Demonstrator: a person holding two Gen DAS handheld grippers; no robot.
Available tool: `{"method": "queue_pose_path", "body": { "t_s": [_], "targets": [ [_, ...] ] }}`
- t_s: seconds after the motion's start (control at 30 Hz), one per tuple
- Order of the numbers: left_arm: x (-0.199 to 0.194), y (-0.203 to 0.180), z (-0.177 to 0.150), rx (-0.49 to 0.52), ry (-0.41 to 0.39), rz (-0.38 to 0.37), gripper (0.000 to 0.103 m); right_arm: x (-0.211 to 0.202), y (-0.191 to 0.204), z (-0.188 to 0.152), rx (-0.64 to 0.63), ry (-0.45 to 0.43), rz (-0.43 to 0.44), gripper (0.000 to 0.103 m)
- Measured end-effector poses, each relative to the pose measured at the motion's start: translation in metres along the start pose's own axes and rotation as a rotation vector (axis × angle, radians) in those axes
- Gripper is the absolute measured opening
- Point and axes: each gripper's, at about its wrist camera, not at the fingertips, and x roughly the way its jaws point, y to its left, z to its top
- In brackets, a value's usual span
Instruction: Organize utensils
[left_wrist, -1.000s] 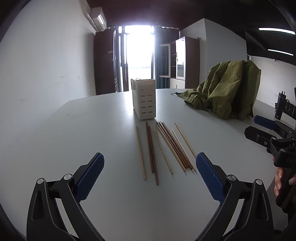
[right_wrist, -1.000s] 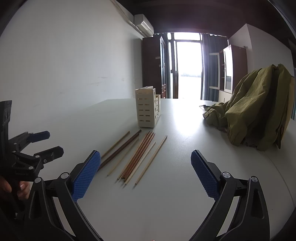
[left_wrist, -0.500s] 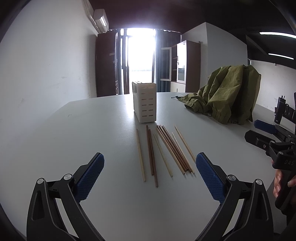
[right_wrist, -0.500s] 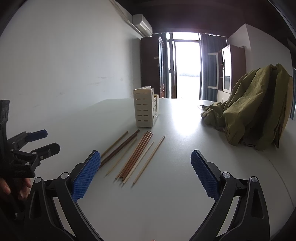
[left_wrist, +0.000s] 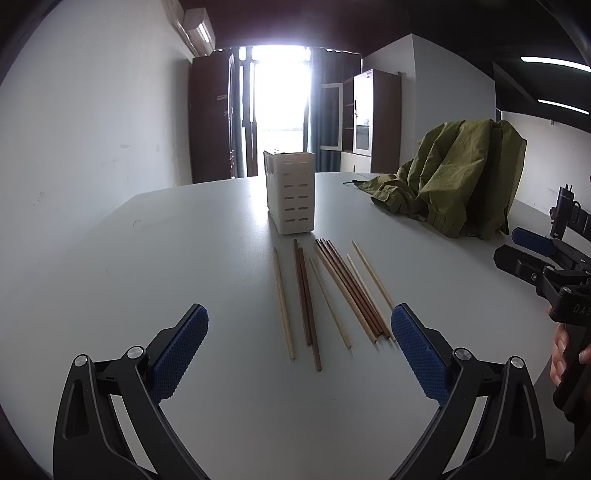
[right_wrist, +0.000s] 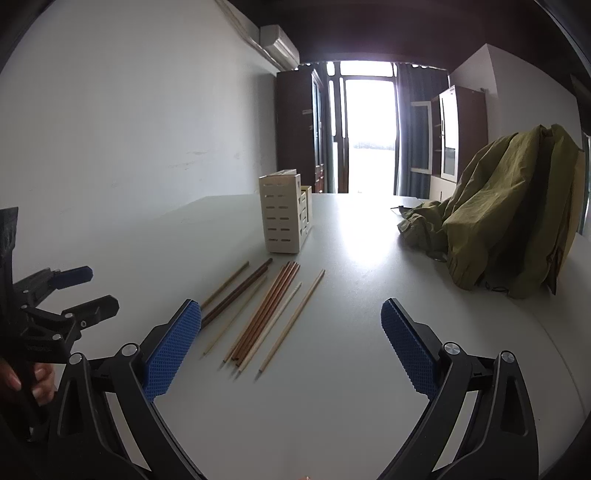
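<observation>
Chopsticks (left_wrist: 325, 295) lie loose on the white table (left_wrist: 147, 258), fanned side by side, dark and pale mixed, tips toward a cream slotted holder (left_wrist: 291, 192) standing upright just beyond them at 12 o'clock. Left gripper (left_wrist: 299, 354) hangs low over the table, fingers wide apart, nothing between them. Right gripper (right_wrist: 291, 343) likewise, fingers spread and empty. Green jacket (left_wrist: 454, 184) heaped at 2 o'clock, well apart from the chopsticks.

Both wrist cameras sit low over the white table (left_wrist: 155, 258), facing the bright doorway (right_wrist: 369, 133); the left view looks from the left, the right from the right, sharing the chopsticks (left_wrist: 332, 291) and slotted holder (right_wrist: 280, 218)
</observation>
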Motion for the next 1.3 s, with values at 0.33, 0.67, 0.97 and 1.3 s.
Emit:
{"method": "queue_pose_path", "body": {
  "t_s": [0.33,0.67,0.97,1.3],
  "targets": [
    [0.029,0.020,0.018,-0.066,0.082,-0.024,0.097,0.028,-0.011,0.012,0.040,0.047,0.001,0.099],
    [0.074,0.034,0.043,-0.029,0.142,0.003,0.097,0.071,-0.017,0.037,0.026,0.114,-0.037,0.099],
    [0.131,0.042,0.070,0.003,0.233,0.002,0.096,0.121,-0.026,0.054,0.064,0.217,-0.044,0.099],
    [0.177,0.042,0.092,0.055,0.300,0.057,0.096,0.177,-0.036,0.069,0.102,0.326,-0.007,0.099]
  ]
}}
